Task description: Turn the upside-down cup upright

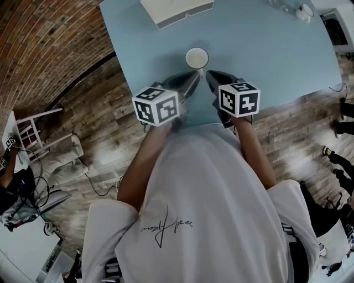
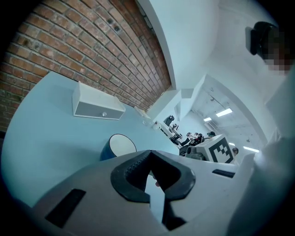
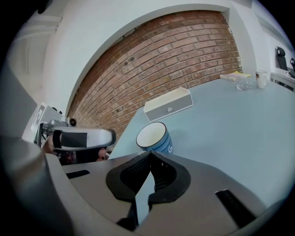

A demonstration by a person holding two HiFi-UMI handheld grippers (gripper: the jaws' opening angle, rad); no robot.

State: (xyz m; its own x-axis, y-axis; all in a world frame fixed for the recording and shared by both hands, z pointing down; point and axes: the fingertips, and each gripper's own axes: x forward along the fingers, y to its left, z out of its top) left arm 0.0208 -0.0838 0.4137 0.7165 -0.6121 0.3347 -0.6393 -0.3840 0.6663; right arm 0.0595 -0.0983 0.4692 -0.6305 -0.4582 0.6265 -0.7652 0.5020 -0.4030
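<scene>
1. Head view. One cup stands on the pale blue worktop, showing as a white round face seen from above, so its long axis runs straight up from the surface. Both claws point at it from the near edge. The left claw comes in from the lower left and the right claw from the lower right. The cup sits just beyond the two tips and between them, touching neither. Distance to each looks about equal. A white box lies well apart at the far edge.

2. Left gripper view. The left claw is clenched, tips meeting, with nothing between the jaws. The cup lies ahead and off to the left of the tips, blue wall below and white face on top. The other gripper's marker cube is off to the right.

3. Right gripper view. The right claw is likewise clenched on nothing. The cup stands almost dead ahead, just past the tips and only slightly right of centre. Its apparent lean is probably a lens effect. The left gripper shows at the left.

4. Judgement. I cannot tell whether the white face is the base or the open mouth, so the cup's orientation is unconfirmed. If it is inverted, the right claw is the better aligned. It must open first, then close across the wall at right angles to the vertical axis.
</scene>
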